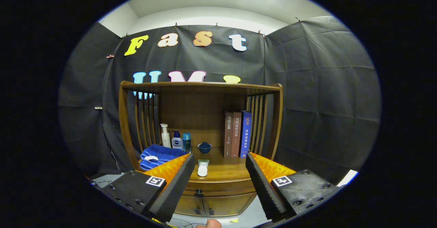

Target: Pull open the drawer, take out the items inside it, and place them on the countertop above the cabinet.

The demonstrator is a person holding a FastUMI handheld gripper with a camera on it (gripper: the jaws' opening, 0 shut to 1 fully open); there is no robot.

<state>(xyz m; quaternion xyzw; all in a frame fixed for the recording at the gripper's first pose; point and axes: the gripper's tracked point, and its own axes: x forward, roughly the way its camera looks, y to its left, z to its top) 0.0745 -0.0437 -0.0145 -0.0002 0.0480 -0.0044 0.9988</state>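
A brown wooden cabinet (222, 183) stands ahead of me, with a shelf frame above its countertop (225, 170). A white tube (202, 168) lies on the countertop near its front edge, just ahead of the gap between my fingers. The drawer front (218, 187) below the countertop looks closed, with a small dark knob (199, 191). My gripper (218, 171) is open, its fingers wide apart and holding nothing, hovering in front of the cabinet.
On the countertop lie a folded blue towel (158, 155), three bottles (175, 140), a small blue lidded cup (205, 147) and three upright books (237, 134). Two cabinet doors (213, 205) sit below the drawer. Side rails flank the shelf. A fingertip (211, 224) shows below.
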